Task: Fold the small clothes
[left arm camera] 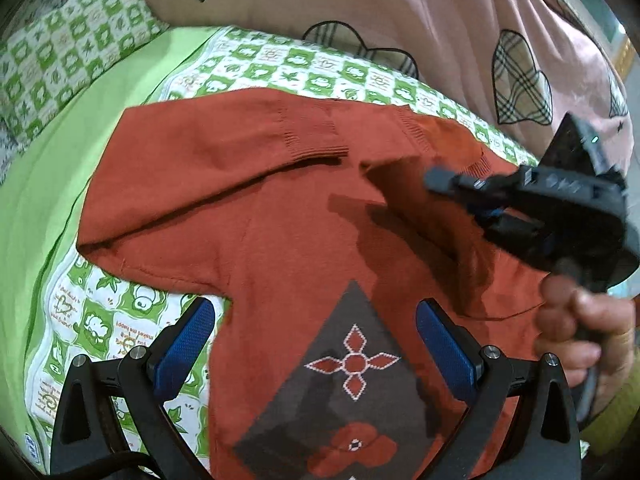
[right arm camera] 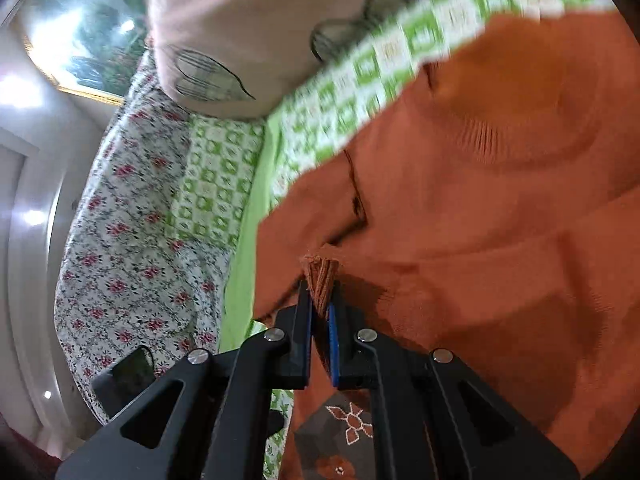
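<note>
The sweater lies spread on the bed, filling the middle of the left wrist view, its patterned front at the bottom centre and its neck end toward the upper right, so its long axis runs from bottom centre up to the upper right. One sleeve is folded across the chest in the upper left of that frame, its ribbed cuff near the middle.

The right claw is pressed together on a bunched bit of ribbed knit, seen in the lower centre of the right wrist view. This is probably the other sleeve's cuff, though blur makes it hard to be sure. In the left wrist view that claw sits at the right edge, above the sweater's right side, with a hand gripping its handle below.

The left claw is spread wide and holds nothing; it hangs over the patterned front at the bottom of its frame, one finger past the sweater's left edge over the bed.

The relation that matters: the folded sleeve lies up and left of the right claw, across the sweater's width. The pinched cuff would have to travel crosswise to the long axis to land beside it. The right claw is the one placed for that; the left is nearer the hem end.
</note>
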{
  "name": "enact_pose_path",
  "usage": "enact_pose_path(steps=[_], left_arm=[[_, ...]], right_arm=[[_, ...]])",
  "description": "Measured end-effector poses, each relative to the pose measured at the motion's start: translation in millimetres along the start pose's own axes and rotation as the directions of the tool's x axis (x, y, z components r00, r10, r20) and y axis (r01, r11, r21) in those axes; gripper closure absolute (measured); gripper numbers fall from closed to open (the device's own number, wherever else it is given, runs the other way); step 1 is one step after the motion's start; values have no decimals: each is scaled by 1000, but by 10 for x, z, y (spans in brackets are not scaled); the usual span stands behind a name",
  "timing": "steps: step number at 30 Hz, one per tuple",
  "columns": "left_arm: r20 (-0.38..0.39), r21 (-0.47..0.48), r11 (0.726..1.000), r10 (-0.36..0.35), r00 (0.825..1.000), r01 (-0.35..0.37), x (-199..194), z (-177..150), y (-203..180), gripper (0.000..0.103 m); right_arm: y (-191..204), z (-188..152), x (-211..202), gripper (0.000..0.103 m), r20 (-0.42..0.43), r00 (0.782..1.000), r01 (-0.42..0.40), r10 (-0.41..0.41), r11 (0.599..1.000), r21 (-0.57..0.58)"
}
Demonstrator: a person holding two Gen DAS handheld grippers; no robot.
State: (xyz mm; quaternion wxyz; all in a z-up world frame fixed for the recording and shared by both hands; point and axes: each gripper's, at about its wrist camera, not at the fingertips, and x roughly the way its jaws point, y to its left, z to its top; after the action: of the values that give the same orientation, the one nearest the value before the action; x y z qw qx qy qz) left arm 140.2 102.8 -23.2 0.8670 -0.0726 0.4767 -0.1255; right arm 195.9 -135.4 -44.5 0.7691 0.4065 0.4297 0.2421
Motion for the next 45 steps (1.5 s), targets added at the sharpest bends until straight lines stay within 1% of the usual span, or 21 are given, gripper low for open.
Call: enact_pose_path(steps=[4, 5, 8, 9, 12, 15, 17, 19, 21, 22, 23, 24, 25, 29, 31, 34, 37, 39, 41, 43, 45], left_arm=[[-16, -22, 999, -29, 999, 29, 104, 68, 39, 2], [-23, -25, 999, -43, 999, 43, 144, 99, 36, 2], [-46, -24, 996, -82, 996, 81, 270, 165, -29, 2], [-53, -26, 995, -97, 994, 96, 315, 192, -56, 2], [-84, -43, 988, -151, 985, 148, 485, 273, -128, 2], [-145, -114, 972, -222, 964, 207, 757, 390, -134, 2], [-180, -196, 942, -307, 934, 272, 951, 442, -112, 2], [-186, -242, 930, -326, 927, 278, 1067, 467, -103, 4], [-165, -219, 935, -317, 934, 279, 1109, 493, -146, 15], [-158, -194, 940, -312, 937, 281, 1109, 505, -176, 39], [-164, -164, 943, -314, 935, 288, 1126, 515, -217, 80], [-177, -158, 938, -334, 926, 308, 1140, 521, -235, 102], [-173, -142, 941, -329, 928, 307, 1103, 533, -256, 99], [18, -12, 964, -264, 964, 264, 567, 627, -300, 98], [-16, -25, 974, -224, 974, 224, 625, 610, -196, 93], [-153, -118, 964, -255, 955, 238, 898, 552, 6, 75], [-163, -109, 964, -259, 952, 243, 943, 537, -18, 68], [-153, -74, 968, -247, 957, 238, 940, 532, -50, 72], [-141, -24, 980, -199, 970, 197, 947, 536, -105, 97], [-91, -14, 985, -171, 981, 170, 870, 541, -57, 97], [-55, -44, 985, -172, 984, 169, 795, 524, 56, 97]], right_arm=[[-98, -20, 181, 92, -27, 999, 20, -19, 999, 28], [-112, -17, 187, 87, -29, 999, 41, -40, 999, 31], [-158, -8, 130, 58, -28, 997, 75, -74, 996, 43], [-154, -19, 48, 55, -8, 997, 82, -81, 996, 39], [-158, -67, -239, 55, 38, 995, 90, -92, 995, 33], [-156, -174, -571, 55, 98, 987, 126, -130, 991, 39], [-181, -281, -797, 55, 134, 979, 149, -155, 988, 50], [-226, -403, -1004, 55, 160, 969, 180, -188, 981, 68], [-280, -499, -1151, 55, 179, 961, 199, -213, 976, 94], [-317, -555, -1222, 55, 189, 956, 207, -225, 972, 112], [-360, -613, -1292, 55, 199, 951, 216, -239, 968, 130], [-386, -652, -1338, 55, 206, 947, 221, -247, 965, 144], [-408, -679, -1372, 55, 212, 944, 224, -254, 962, 154], [-474, -749, -1552, 55, 241, 923, 265, -300, 949, 169], [-515, -756, -1637, 55, 254, 909, 297, -331, 941, 165], [-589, -731, -1714, 55, 260, 879, 366, -399, 916, 166], [-626, -660, -1806, 55, 280, 832, 451, -479, 878, 161], [-647, -561, -1874, 53, 295, 783, 529, -547, 836, 146], [-693, -434, -1917, 51, 305, 717, 618, -627, 774, 137], [-756, -272, -1941, 49, 315, 656, 685, -686, 716, 132], [-875, -133, -1939, 45, 301, 617, 729, -727, 673, 129]])
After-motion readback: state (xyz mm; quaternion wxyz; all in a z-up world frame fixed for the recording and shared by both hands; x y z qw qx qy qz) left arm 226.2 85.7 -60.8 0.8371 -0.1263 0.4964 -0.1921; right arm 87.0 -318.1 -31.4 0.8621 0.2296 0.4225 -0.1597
